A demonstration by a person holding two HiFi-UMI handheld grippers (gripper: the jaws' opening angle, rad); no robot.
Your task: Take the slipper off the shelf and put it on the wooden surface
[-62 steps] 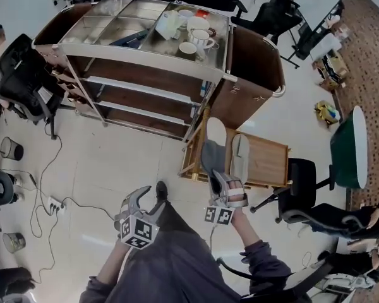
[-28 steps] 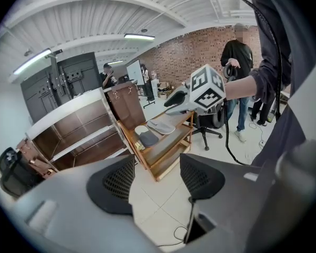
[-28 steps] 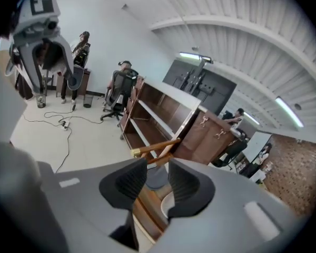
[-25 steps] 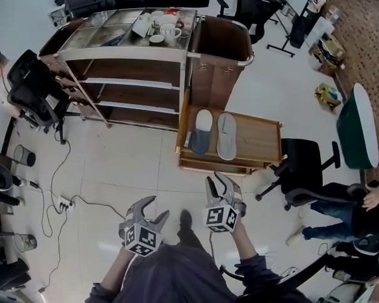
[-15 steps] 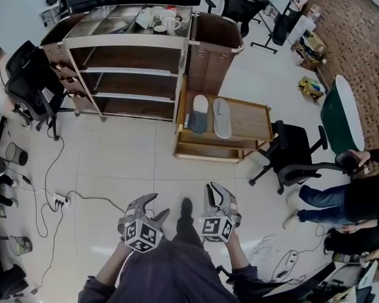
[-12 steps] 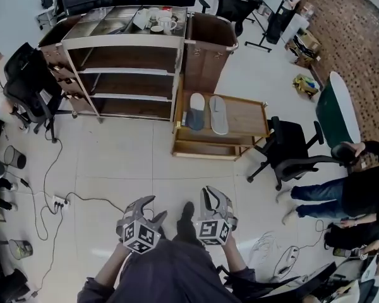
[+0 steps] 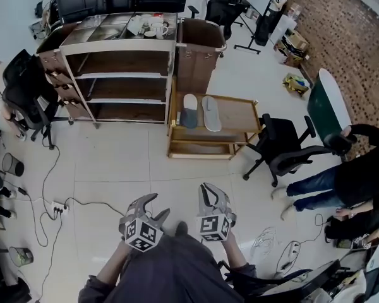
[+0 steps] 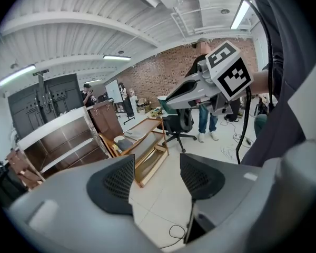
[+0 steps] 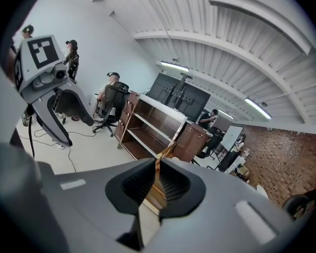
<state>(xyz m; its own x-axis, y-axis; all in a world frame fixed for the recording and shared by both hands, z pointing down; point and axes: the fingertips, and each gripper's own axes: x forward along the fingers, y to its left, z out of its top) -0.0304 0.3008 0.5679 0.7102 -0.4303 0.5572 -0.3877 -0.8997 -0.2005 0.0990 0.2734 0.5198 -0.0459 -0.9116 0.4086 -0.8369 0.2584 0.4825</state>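
A two-tone slipper (image 7: 189, 102), pale with a dark end, is seen lying flat on the low wooden desk (image 7: 240, 115). It lies at the end of the desk nearest the shelf (image 7: 114, 76). A grey slipper (image 7: 210, 113) is laid just beside it, roughly parallel to it. Both are well apart from either gripper.

The shelf stands just left of the desk in the head view, and cups (image 7: 153, 25) are gathered on its top. A brown cabinet (image 7: 198, 54) is placed behind the desk, against the end of the shelf. A black office chair (image 7: 283, 151) is set near the desk's right side, and a person (image 7: 361, 177) is seen farther right. Cables (image 7: 50, 185) are trailed across the pale floor (image 7: 114, 163) at the left.

The left gripper (image 7: 153, 206) is held low in front of the person's body. Its jaws are spread apart, and only floor is seen between them. The right gripper (image 7: 209, 190) is held beside it. Its jaws are closing and are drawn almost together, with only a thin slit left and nothing caught between them.
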